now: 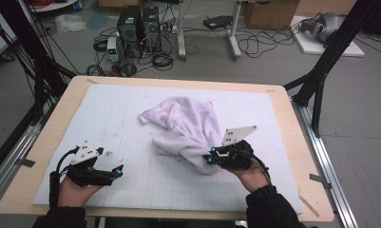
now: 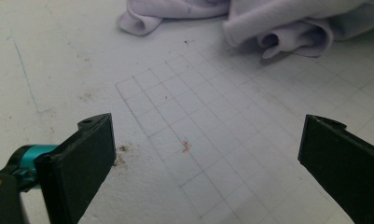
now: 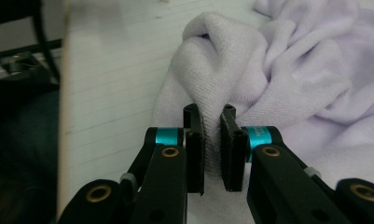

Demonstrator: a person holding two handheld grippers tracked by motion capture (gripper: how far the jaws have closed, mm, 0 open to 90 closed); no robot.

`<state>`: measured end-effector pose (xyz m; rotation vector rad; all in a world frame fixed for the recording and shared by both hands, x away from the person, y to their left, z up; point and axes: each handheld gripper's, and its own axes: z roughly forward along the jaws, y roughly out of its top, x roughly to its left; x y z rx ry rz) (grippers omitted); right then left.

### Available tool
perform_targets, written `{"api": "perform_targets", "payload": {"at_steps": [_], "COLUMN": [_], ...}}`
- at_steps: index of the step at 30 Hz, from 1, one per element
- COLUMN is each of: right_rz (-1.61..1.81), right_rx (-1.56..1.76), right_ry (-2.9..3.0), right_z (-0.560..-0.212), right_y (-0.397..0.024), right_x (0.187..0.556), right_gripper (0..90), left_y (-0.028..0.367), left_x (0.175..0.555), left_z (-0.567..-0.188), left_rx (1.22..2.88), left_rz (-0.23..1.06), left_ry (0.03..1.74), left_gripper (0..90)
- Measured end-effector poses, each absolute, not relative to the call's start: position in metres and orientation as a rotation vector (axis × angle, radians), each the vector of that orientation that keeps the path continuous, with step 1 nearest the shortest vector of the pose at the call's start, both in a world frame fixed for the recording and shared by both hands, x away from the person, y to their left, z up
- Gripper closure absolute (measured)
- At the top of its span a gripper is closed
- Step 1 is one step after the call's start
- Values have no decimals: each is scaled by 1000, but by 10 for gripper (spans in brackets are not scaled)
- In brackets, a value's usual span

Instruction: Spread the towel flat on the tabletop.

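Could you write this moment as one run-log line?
right gripper: shut on towel | left gripper: open, idle | towel: crumpled on mat

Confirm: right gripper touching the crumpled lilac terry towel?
Touching. The right gripper view shows the right gripper with both black fingers pinching a fold of the crumpled lilac terry towel.

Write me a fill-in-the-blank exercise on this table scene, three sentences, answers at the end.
1. The right gripper has its jaws shut on a fold of the pale ____.
2. The left gripper rests with its jaws ____, nothing between them.
3. The towel lies crumpled on the white mat, which is marked with a ____ of thin lines.

Missing words: towel; open; grid
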<state>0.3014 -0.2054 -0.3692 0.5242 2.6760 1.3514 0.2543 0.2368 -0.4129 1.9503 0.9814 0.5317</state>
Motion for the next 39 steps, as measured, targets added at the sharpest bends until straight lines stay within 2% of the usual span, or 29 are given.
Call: {"api": "perform_targets", "payload": {"at_steps": [3, 4, 6, 7, 8, 17, 24, 25, 26, 28, 32, 34, 37, 39], "right_rz": [1357, 1334, 1382, 1440, 1459, 1354, 1290, 1262, 1262, 1238, 1219, 1228, 1239, 1252], "right_rx": [491, 480, 498, 529, 557, 759, 803, 801, 801, 794, 784, 797, 790, 784], "right_ry": [2731, 2742, 2711, 2686, 2658, 2615, 2635, 2643, 2643, 2655, 2676, 2682, 2687, 2701], "right_z": [-378, -381, -384, -384, -385, -420, -432, -435, -435, -437, -441, -442, -443, -443], "right_y": [-208, -209, -215, -220, -224, -234, -236, -235, -235, -232, -229, -229, -230, -229], "right_x": [286, 283, 279, 281, 283, 305, 312, 314, 314, 316, 319, 320, 322, 323], "right_gripper": [807, 723, 645, 562, 532, 444, 456, 465, 465, 481, 514, 566, 673, 744], "left_y": [235, 235, 232, 230, 228, 180, 130, 125, 119, 109, 97, 92, 93, 95], "left_x": [255, 255, 256, 257, 258, 282, 311, 314, 317, 323, 333, 335, 335, 334], "left_z": [-412, -412, -410, -410, -409, -403, -412, -414, -415, -419, -428, -433, -432, -430], "left_rx": [1950, 1952, 1955, 1956, 1958, 1999, 2061, 2070, 2082, 2110, 2194, 2232, 2235, 2244], "left_rz": [521, 516, 507, 505, 499, 412, 336, 336, 322, 306, 316, 321, 310, 301], "left_ry": [975, 966, 955, 950, 942, 797, 707, 696, 692, 690, 735, 735, 734, 729], "left_gripper": [46, 60, 81, 82, 86, 197, 372, 428, 428, 451, 574, 696, 800, 836]}}
